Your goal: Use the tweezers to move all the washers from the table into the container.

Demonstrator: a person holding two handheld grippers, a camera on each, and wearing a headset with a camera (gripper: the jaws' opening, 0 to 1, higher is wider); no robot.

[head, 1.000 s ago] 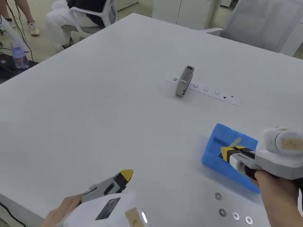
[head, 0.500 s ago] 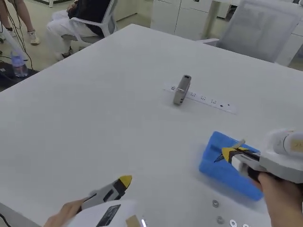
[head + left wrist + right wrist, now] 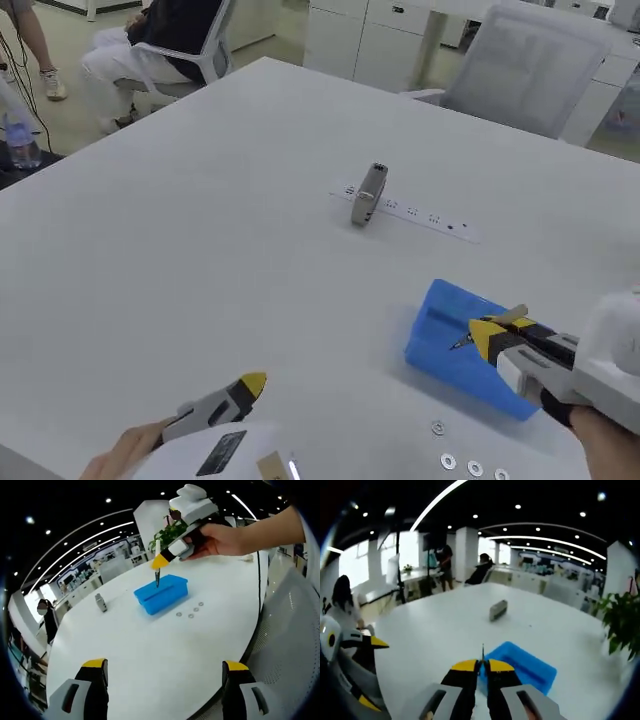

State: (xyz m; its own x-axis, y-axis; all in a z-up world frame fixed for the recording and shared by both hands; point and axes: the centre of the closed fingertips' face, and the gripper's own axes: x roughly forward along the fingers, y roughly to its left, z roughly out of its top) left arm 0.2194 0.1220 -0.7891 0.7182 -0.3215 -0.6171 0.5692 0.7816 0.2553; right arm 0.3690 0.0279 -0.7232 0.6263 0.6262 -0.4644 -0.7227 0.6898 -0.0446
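right gripper (image 3: 482, 666): pinching the tweezers (image 3: 157, 577) between jaws pressed nearly together, hanging above the container (image 3: 450, 350)
tweezers: pointing tip-down over the container's rim; contact impossible to tell
container: blue, sitting open on the bench (image 3: 200, 250)
washers (image 3: 448, 462): 4 lying on the bench just beside the container, on the person's side
left gripper (image 3: 165, 664): hovering over bare bench with jaws spread wide, gripping nothing, well apart from the container
grey box (image 3: 368, 193): standing beside a power strip (image 3: 425, 216), farther out

Fingers (image 3: 95, 687) black-grey, yellow tips; white housings (image 3: 612, 352).
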